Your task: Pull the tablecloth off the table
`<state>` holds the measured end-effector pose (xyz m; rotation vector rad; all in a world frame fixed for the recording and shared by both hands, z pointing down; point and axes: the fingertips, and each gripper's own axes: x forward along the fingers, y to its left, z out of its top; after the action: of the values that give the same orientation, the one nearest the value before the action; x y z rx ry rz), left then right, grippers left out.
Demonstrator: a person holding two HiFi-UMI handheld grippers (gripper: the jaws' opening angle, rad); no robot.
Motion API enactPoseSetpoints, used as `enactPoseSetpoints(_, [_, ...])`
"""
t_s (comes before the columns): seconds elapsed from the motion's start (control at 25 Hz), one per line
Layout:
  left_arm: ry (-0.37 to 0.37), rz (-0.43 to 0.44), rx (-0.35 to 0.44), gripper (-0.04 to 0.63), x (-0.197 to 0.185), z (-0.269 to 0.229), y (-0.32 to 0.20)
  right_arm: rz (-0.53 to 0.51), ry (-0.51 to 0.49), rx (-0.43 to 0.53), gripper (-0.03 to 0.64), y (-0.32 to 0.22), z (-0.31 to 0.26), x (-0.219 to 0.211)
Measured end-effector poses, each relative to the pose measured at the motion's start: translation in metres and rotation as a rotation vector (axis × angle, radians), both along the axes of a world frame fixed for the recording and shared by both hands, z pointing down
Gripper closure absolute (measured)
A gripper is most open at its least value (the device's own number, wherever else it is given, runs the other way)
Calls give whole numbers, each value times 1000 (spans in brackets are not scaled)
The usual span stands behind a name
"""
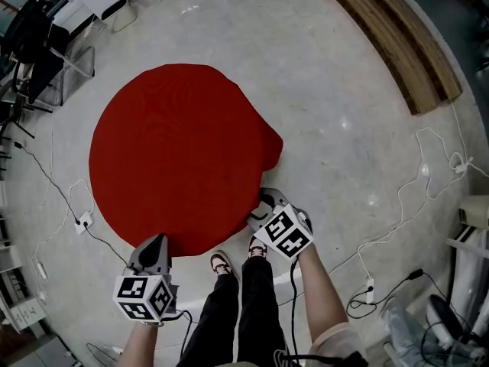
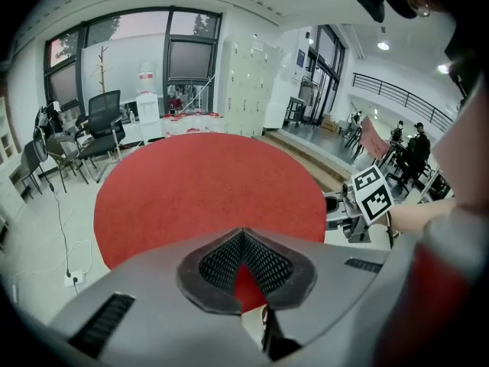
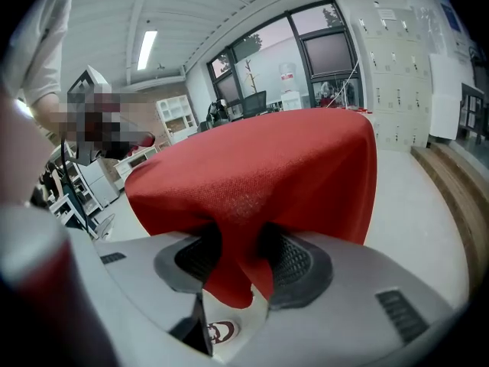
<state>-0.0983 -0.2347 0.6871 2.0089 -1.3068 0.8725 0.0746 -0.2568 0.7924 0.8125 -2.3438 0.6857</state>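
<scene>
Tablecloth, red and round, spread over a round bench that it hides entirely; its edge droops on the side nearest the person, and a fold bulges out at the head view's right. Left gripper meets the cloth's near edge, jaws brought fully together with a sliver of red cloth caught where the ribbed pads join. Right gripper sits at the near right edge, just beside the bulging fold; its jaws stand partly apart, a gathered tuck of the cloth pinched between the dark pads and hanging out below them. Each gripper carries a marker cube, and the right one's cube also shows in the left gripper view, at the cloth's right rim. Shoes of the person stand between the two grippers on a pale speckled floor, where white cables trail. Wooden step at upper right of the head view; office chairs and pale lockers beyond the bench
</scene>
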Motion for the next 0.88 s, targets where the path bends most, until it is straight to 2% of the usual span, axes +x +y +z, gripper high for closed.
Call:
enactPoseSetpoints(0.32, [4, -4, 9, 578, 7, 1, 1, 33, 9, 17, 502, -3, -1, 6])
enactPoseSetpoints(0.56, [16, -12, 24, 578, 11, -10, 4, 65, 74, 17, 578, 4, -1, 15])
enactPoseSetpoints(0.88, [41, -43, 48, 578, 13, -23, 2, 123, 157, -26, 589, 16, -14, 36])
